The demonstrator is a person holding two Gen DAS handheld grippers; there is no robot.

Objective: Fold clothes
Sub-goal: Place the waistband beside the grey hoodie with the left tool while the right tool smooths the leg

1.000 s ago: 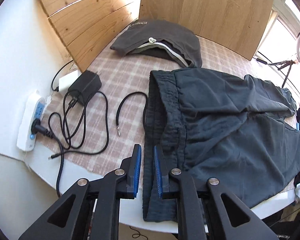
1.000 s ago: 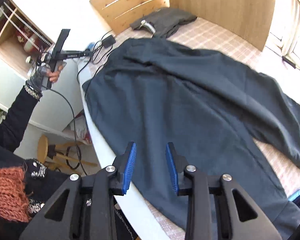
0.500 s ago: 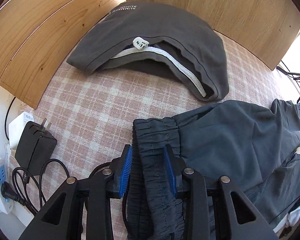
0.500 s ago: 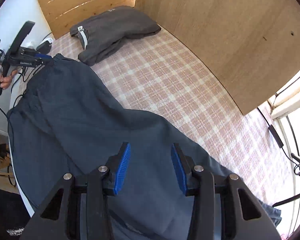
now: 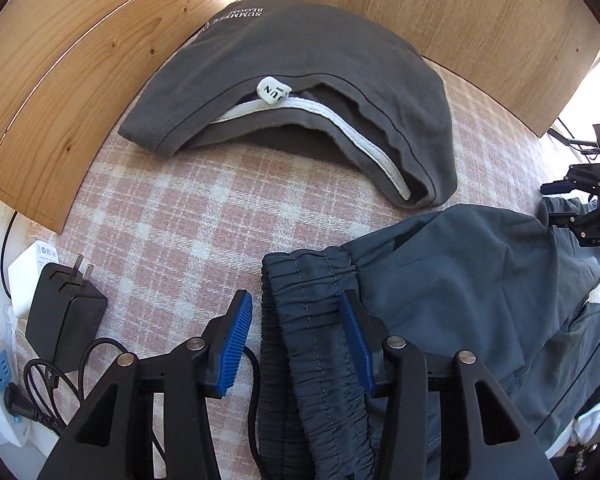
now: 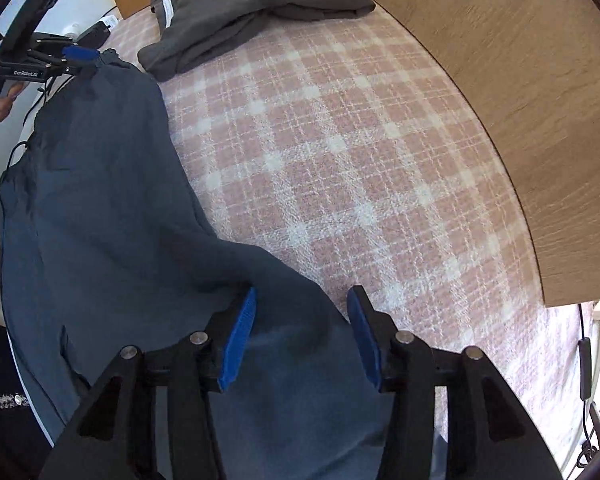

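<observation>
Two grippers work over dark blue-grey trousers [image 5: 452,280] spread on a pink checked cloth [image 5: 204,216]. At far left lies a black charger [image 5: 66,316]. Next, the left gripper [image 5: 296,336] straddles the elastic waistband [image 5: 304,320], fingers wide. Behind sits a folded grey garment [image 5: 300,64]. The right gripper [image 6: 300,332] spans a trouser fold, fingers wide apart.
</observation>
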